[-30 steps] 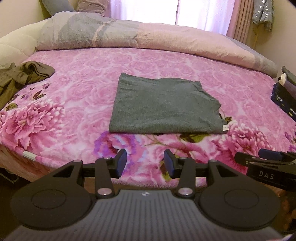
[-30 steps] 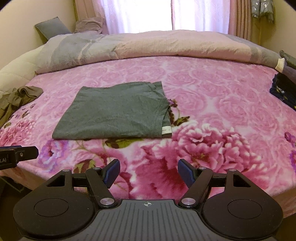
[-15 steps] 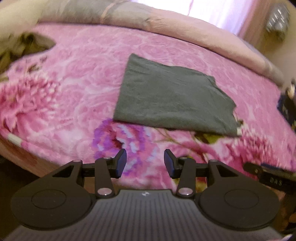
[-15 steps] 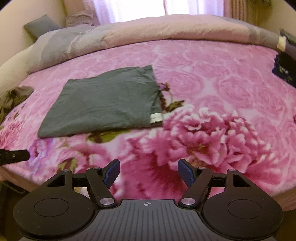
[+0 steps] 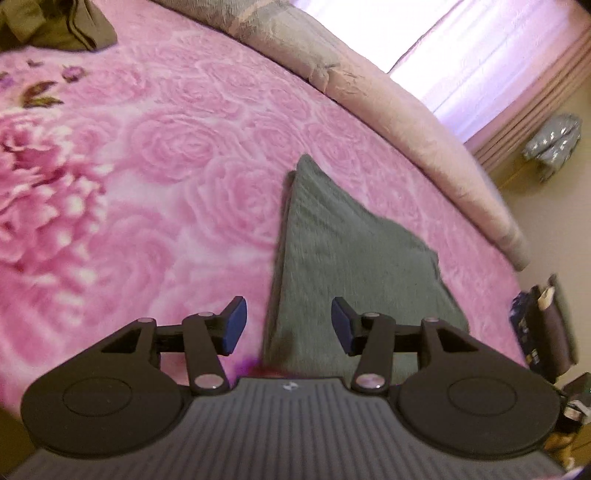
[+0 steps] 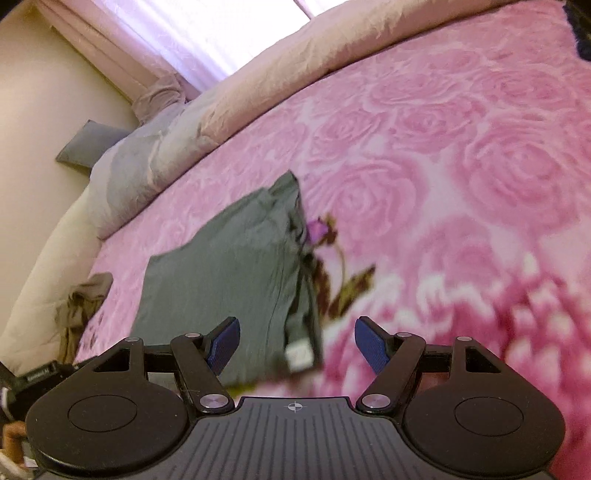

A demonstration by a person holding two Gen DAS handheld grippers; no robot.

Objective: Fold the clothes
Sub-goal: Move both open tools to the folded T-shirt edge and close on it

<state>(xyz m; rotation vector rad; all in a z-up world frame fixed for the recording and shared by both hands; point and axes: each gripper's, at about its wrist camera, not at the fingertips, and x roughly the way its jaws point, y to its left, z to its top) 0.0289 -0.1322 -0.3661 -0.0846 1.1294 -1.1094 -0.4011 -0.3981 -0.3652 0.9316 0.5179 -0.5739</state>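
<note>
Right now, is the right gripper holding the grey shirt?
No, the right gripper is open with nothing between its fingers, just short of the grey shirt.

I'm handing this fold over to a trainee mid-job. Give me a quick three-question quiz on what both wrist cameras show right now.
1. True or false: the left gripper is shut on the grey folded shirt.
2. Multiple choice: in the right wrist view, which part of the grey folded shirt lies between the fingers of the right gripper? A) its far corner B) its near corner with the white tag C) none of it
3. Fill in: the olive garment lies crumpled on the ____ floral blanket.

Key:
1. False; both grippers are open and hold nothing.
2. B
3. pink
</note>
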